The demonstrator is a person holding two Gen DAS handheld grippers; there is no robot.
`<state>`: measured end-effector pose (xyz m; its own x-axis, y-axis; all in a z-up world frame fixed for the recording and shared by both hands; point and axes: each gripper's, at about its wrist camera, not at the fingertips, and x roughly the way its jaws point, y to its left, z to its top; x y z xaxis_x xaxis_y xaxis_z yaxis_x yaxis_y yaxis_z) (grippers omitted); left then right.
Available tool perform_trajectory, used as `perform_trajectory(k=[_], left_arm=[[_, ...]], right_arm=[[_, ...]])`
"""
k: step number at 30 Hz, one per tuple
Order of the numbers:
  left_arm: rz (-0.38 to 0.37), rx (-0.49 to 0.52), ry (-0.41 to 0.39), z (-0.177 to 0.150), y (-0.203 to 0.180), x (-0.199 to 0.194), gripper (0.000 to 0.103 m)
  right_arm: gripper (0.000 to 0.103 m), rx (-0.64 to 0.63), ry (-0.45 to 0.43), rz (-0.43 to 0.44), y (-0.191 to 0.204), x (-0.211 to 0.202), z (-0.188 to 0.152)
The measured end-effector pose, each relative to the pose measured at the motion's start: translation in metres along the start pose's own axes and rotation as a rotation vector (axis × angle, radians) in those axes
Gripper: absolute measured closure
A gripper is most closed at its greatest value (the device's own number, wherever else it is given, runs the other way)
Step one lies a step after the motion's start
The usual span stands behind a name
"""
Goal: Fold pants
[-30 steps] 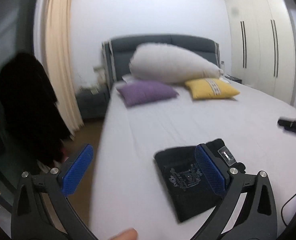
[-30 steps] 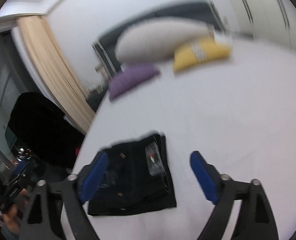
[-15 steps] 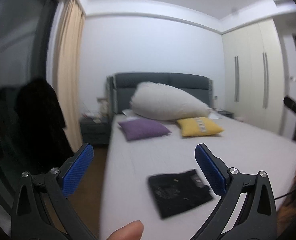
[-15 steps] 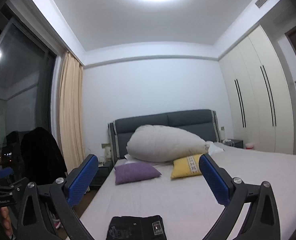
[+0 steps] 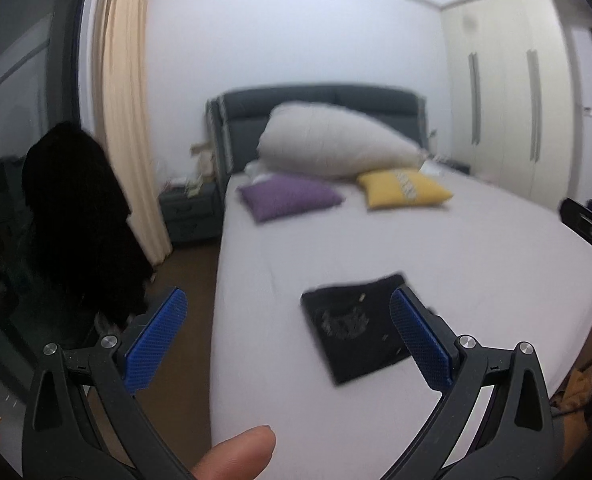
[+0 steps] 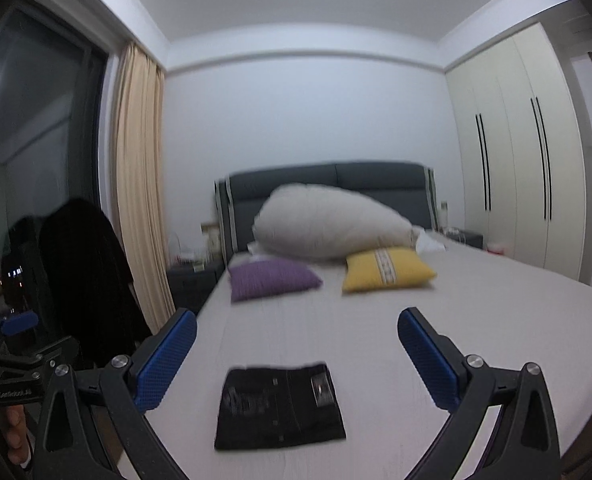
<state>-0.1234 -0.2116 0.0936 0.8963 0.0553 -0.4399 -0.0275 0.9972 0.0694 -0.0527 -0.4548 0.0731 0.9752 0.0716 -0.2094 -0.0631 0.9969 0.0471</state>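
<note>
The black pants [image 5: 355, 328] lie folded into a small rectangle on the white bed [image 5: 475, 248], near its foot. They also show in the right wrist view [image 6: 280, 408]. My left gripper [image 5: 288, 336] is open and empty, held back from the bed, with the pants behind its right finger. My right gripper [image 6: 296, 356] is open and empty, above and behind the pants. The right gripper also shows at the right edge of the left wrist view [image 5: 587, 224].
A purple cushion [image 6: 272, 280], a yellow cushion [image 6: 387, 270] and a big white pillow [image 6: 331, 228] lie at the headboard. A dark garment [image 6: 84, 280] hangs at the left by a beige curtain [image 6: 136, 200]. White wardrobes [image 6: 527, 160] line the right wall.
Both grippers have pulled back and up from the folded pants, then tilted down a little again. The pants have stayed folded on the bed. Both grippers have stayed open.
</note>
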Motion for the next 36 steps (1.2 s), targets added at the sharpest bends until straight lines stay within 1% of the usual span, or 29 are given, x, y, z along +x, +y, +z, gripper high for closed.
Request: perform_trajectory(k=[5, 7, 9, 11, 15, 19, 26, 36], left_arm=[[0.033, -0.043, 0.138, -0.023, -0.006, 0.036, 0.0], [0.038, -0.045, 0.176, -0.033, -0.011, 0.048, 0.0], [0.044, -0.04, 0.209, -0.042, -0.016, 0.058, 0.0], [0.029, -0.049, 0.238, -0.051, -0.02, 0.066, 0.0], [0.012, -0.055, 0.263, -0.061, -0.024, 0.08, 0.0], [0.003, -0.06, 0.281, -0.069, -0.026, 0.09, 0.0], [-0.002, -0.068, 0.305, -0.077, -0.027, 0.102, 0.0], [-0.002, -0.073, 0.316, -0.083, -0.028, 0.111, 0.0]], right_arm=[[0.0, 0.003, 0.119, -0.014, 0.002, 0.016, -0.021], [0.0, 0.005, 0.168, -0.019, 0.003, 0.023, -0.028], [0.0, 0.008, 0.198, -0.031, 0.004, 0.024, -0.035], [0.0, 0.011, 0.236, -0.038, 0.004, 0.029, -0.041], [0.0, 0.022, 0.298, -0.05, 0.004, 0.036, -0.052], [0.0, 0.028, 0.339, -0.056, 0.005, 0.039, -0.059], [0.0, 0.006, 0.377, -0.052, 0.011, 0.04, -0.07], [0.0, -0.001, 0.401, -0.04, 0.014, 0.042, -0.072]])
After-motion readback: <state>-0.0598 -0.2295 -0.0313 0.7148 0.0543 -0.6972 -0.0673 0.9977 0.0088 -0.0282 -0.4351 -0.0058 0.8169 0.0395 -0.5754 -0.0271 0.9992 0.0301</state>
